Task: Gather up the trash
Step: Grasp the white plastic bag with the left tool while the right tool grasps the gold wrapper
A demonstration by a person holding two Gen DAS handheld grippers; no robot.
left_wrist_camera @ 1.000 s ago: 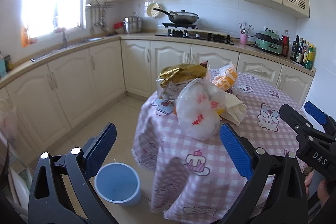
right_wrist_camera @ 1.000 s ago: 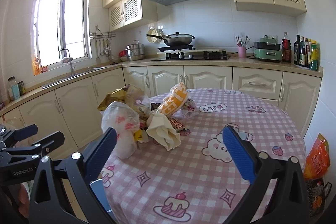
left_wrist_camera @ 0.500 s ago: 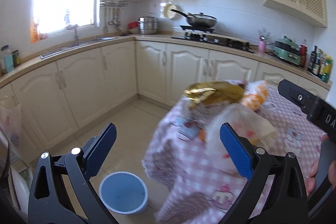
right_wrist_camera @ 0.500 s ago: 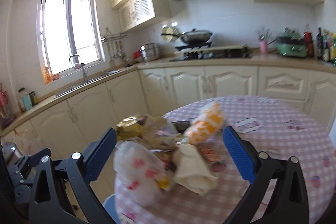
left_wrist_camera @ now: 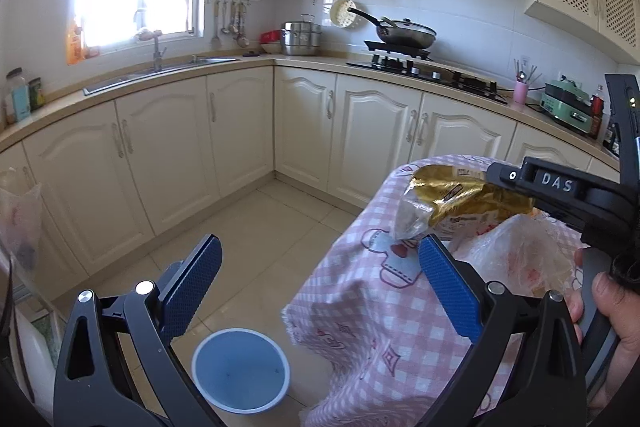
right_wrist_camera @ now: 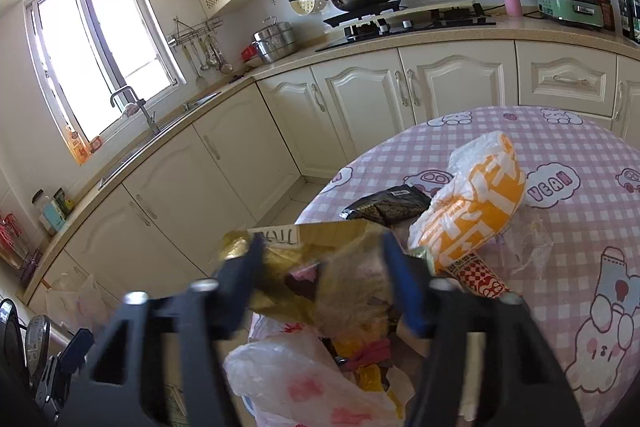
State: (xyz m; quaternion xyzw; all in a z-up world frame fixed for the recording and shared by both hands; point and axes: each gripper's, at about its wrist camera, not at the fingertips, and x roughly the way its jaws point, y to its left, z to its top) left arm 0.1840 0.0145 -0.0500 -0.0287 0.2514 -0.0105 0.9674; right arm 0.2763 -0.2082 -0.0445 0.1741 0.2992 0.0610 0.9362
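Observation:
A pile of trash lies on the pink checked tablecloth: a gold foil bag, an orange and white bag, a dark packet and a white plastic bag with red print. My right gripper has its blue fingers on either side of the gold foil bag, partly closed; I cannot tell whether they grip it. The gold bag also shows in the left wrist view. My left gripper is open and empty, above the floor beside the table. A blue bin stands on the floor below it.
Cream kitchen cabinets line the walls, with a sink under the window and a stove with a pan. A tiled floor lies between cabinets and table. Bottles and a green appliance stand on the counter.
My right gripper has moved down and forward onto the gold foil bag and its fingers have narrowed. My left gripper has swung left, away from the pile, over the bin side.

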